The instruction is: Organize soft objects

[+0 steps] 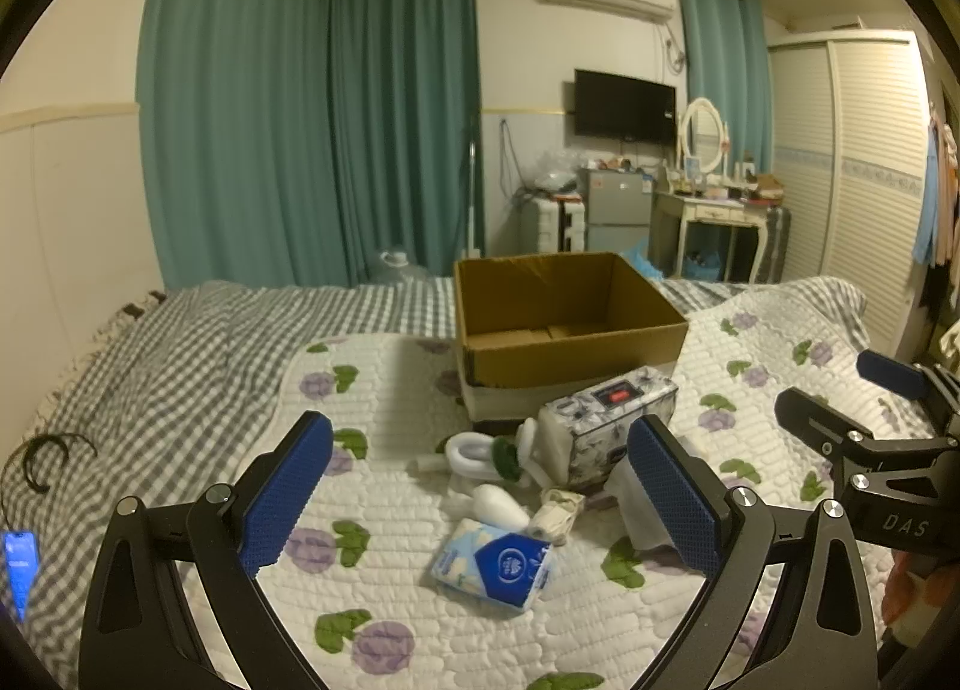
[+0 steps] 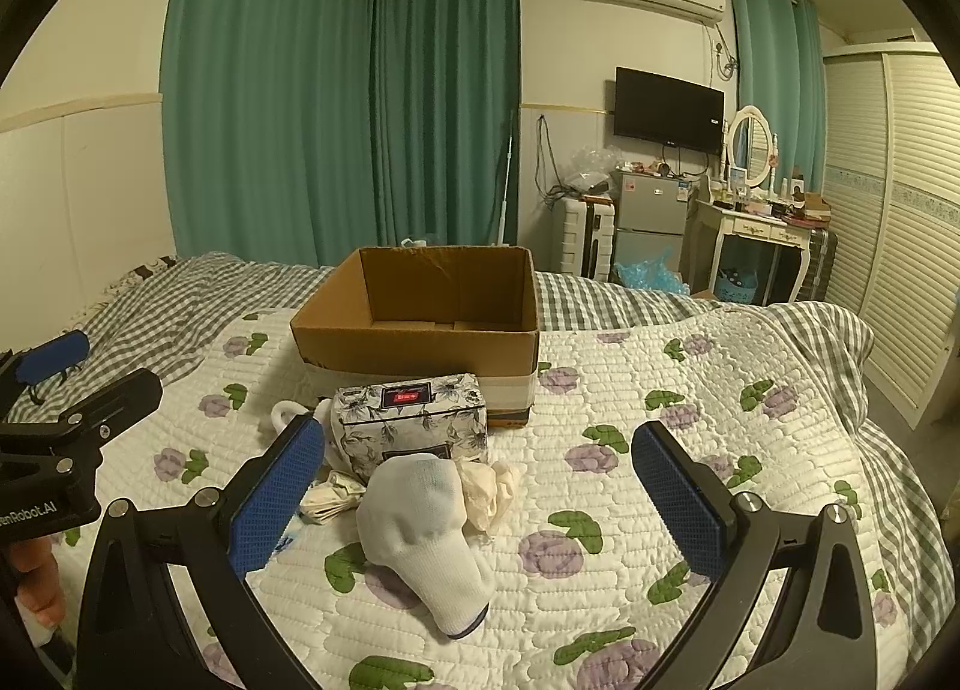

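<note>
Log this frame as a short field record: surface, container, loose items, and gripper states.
surface: bed with floral quilt
container: open cardboard box, nothing visible inside
loose items: white sock, floral tissue box, blue tissue pack, all on the quilt in front of the box
left gripper: open, holding nothing
right gripper: open, holding nothing

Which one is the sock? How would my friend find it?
Find the big cardboard box on the bed, then the flowery tissue box in front of it. The sock lies just nearer than that, between the right gripper's open jaws. It is the only plain white knitted thing, with a dark stripe at its end.
</note>
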Action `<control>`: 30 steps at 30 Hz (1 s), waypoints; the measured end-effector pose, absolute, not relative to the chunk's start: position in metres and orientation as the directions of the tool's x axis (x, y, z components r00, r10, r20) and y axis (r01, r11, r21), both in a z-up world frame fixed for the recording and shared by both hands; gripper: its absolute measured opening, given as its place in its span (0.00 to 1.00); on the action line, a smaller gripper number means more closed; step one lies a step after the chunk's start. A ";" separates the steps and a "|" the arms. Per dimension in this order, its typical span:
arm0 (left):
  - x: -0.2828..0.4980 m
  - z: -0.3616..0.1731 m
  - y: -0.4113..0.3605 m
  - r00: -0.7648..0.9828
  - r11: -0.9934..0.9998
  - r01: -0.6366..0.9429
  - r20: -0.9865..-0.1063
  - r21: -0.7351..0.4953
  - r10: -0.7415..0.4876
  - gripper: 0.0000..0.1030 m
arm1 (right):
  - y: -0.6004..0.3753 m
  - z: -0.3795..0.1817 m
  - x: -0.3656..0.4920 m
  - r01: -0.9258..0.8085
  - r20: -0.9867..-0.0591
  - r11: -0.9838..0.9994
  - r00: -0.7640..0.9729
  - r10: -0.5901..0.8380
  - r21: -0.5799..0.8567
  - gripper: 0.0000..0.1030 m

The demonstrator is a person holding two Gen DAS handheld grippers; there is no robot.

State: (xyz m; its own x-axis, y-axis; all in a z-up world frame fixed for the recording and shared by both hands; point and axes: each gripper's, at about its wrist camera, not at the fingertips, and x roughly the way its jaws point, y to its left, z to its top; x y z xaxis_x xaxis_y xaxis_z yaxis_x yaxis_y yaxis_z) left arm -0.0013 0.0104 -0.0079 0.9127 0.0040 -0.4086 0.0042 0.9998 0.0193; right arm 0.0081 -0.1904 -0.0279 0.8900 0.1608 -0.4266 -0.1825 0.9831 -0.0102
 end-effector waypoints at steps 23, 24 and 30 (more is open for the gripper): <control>0.031 -0.068 0.045 0.826 0.998 -0.021 -0.564 -0.064 -0.019 0.98 | -0.163 -0.091 0.046 -0.202 -0.589 0.979 0.796 0.138 -0.043 1.00; 0.033 -0.072 0.044 0.818 0.998 -0.019 -0.575 -0.060 -0.019 0.98 | -0.161 -0.095 0.049 -0.210 -0.599 0.977 0.788 0.142 -0.044 1.00; 0.046 -0.103 0.036 0.752 1.000 0.024 -0.658 -0.018 -0.030 0.98 | -0.139 -0.124 0.072 -0.262 -0.671 0.963 0.726 0.154 -0.063 0.90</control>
State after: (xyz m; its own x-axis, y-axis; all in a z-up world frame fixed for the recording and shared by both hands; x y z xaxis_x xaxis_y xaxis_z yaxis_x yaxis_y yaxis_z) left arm 0.0463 0.0363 -0.1034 0.7523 -0.0297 -0.6581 0.0238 0.9996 -0.0178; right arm 0.0724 -0.1387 -0.1245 0.7257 0.1539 -0.6705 -0.2624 0.9629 -0.0629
